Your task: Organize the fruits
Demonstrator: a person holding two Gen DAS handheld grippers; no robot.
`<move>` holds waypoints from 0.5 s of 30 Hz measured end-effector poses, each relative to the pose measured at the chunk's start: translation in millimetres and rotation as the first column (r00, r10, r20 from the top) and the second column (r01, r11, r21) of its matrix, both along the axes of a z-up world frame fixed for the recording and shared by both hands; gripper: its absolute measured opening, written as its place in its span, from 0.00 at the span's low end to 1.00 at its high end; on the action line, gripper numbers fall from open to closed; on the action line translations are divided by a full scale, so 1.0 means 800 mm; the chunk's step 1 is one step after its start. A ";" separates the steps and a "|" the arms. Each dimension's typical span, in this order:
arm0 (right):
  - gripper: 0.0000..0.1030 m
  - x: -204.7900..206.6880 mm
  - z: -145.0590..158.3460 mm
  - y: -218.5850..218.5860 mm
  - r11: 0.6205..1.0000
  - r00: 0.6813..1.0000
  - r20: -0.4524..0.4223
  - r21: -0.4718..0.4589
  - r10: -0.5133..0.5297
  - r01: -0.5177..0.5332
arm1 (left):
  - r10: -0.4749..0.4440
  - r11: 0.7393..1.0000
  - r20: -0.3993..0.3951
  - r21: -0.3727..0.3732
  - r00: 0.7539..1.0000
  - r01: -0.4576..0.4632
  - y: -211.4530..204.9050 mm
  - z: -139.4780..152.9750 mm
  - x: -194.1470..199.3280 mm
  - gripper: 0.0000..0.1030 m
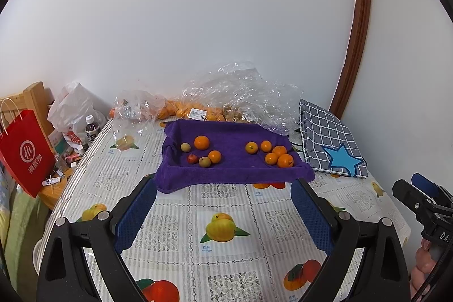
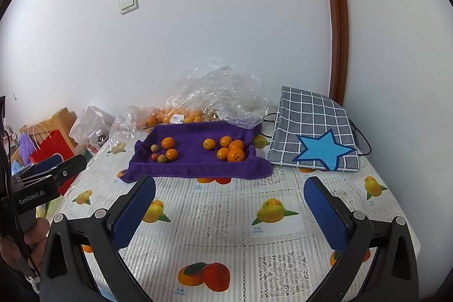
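While both grippers hang back over the near half of the surface [image 1: 226, 205], I read this as a pause for choosing a target. My left gripper [image 1: 223, 205] has its fingers spread wide with nothing between them, and my right gripper [image 2: 229, 205] is just as released and empty; each points toward 12 o'clock at the purple towel [image 1: 235, 163]. That towel seems to be draped over a tray, so its edges rise and keep round fruit from rolling off. On it the fruit already sits in two lots, well apart. At about 1 o'clock from the left gripper is the orange cluster [image 1: 273, 154], all alike and partly touching. At about 11 o'clock is the mixed group [image 1: 201, 151]: two oranges, two dull greenish fruits and a small red fruit [image 1: 192, 159]. I judge the mixed group is what remains to sort, probably by moving its oranges across. Behind the towel, against the wall, clear plastic bags [image 1: 237, 92] hold more oranges. A checked cloth [image 2: 311, 129] with a blue star lies at 2 o'clock.
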State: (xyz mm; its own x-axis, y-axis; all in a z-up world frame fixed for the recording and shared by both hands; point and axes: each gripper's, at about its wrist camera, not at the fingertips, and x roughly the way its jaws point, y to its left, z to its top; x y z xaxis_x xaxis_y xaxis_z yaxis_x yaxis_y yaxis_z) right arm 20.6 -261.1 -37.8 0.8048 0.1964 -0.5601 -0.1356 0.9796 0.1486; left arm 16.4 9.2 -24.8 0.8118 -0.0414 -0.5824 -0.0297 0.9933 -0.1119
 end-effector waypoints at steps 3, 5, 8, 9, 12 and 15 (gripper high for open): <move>1.00 0.000 0.000 0.000 1.000 1.000 -0.001 0.001 0.001 -0.001 | -0.001 1.000 0.001 0.000 1.000 0.001 0.000 0.000 -0.001 0.93; 1.00 -0.001 0.000 0.000 1.000 1.000 -0.001 0.000 0.001 -0.001 | 0.000 1.000 0.002 0.001 1.000 0.000 0.001 0.000 0.000 0.93; 1.00 -0.001 0.000 0.000 1.000 1.000 0.000 0.001 0.002 -0.002 | -0.002 1.000 0.001 -0.001 1.000 0.002 0.002 0.000 -0.001 0.93; 1.00 -0.001 0.001 0.000 1.000 1.000 0.001 0.001 0.003 -0.003 | -0.002 1.000 0.001 0.000 1.000 0.002 0.002 0.000 -0.001 0.93; 1.00 -0.001 0.001 0.000 1.000 1.000 0.000 -0.001 0.001 -0.001 | 0.000 1.000 0.001 -0.001 1.000 0.000 0.002 0.001 -0.001 0.93; 1.00 -0.001 0.001 0.000 1.000 1.000 0.001 0.000 0.003 -0.003 | 0.001 1.000 0.000 0.000 1.000 -0.001 0.003 0.001 -0.001 0.93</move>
